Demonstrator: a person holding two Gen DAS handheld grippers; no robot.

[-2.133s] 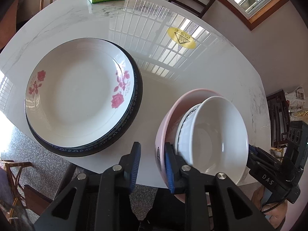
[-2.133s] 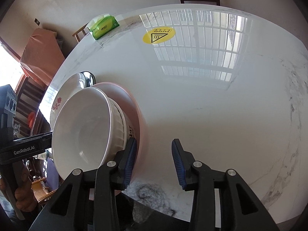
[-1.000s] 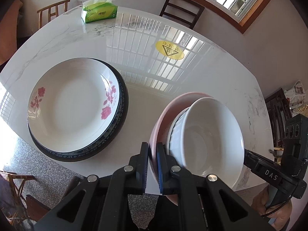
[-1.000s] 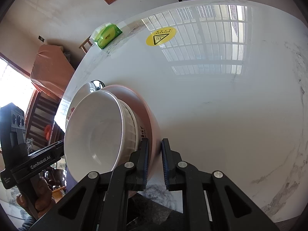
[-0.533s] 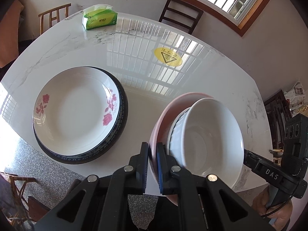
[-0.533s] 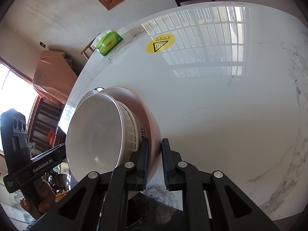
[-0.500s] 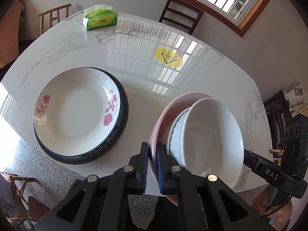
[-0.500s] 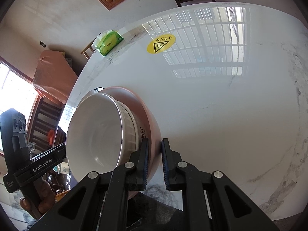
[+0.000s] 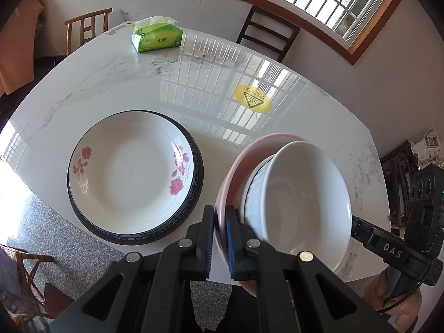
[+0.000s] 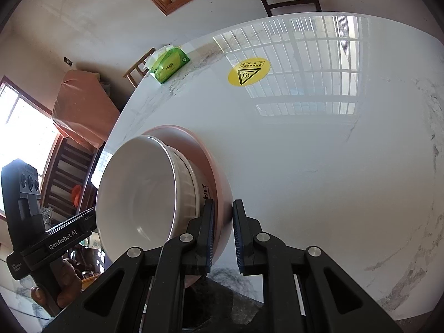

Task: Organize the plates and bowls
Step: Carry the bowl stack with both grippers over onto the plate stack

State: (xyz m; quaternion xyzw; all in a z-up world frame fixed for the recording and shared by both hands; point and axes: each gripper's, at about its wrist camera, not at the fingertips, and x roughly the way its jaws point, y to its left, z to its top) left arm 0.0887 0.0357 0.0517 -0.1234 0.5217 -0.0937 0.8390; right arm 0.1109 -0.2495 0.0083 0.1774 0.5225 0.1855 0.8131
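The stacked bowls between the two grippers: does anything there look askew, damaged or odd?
Nothing looks damaged or spilled. The white ribbed bowl sits nested in the larger pink bowl, which the left gripper and right gripper clamp at opposite rims. The stack looks tilted, though fisheye distortion may exaggerate this.

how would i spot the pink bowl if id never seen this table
Find the white marble table; right of the rose plate, a nest of bowls is clamped at opposite rims by the left gripper and right gripper. The pink bowl is the outer one, cradling the white bowl.
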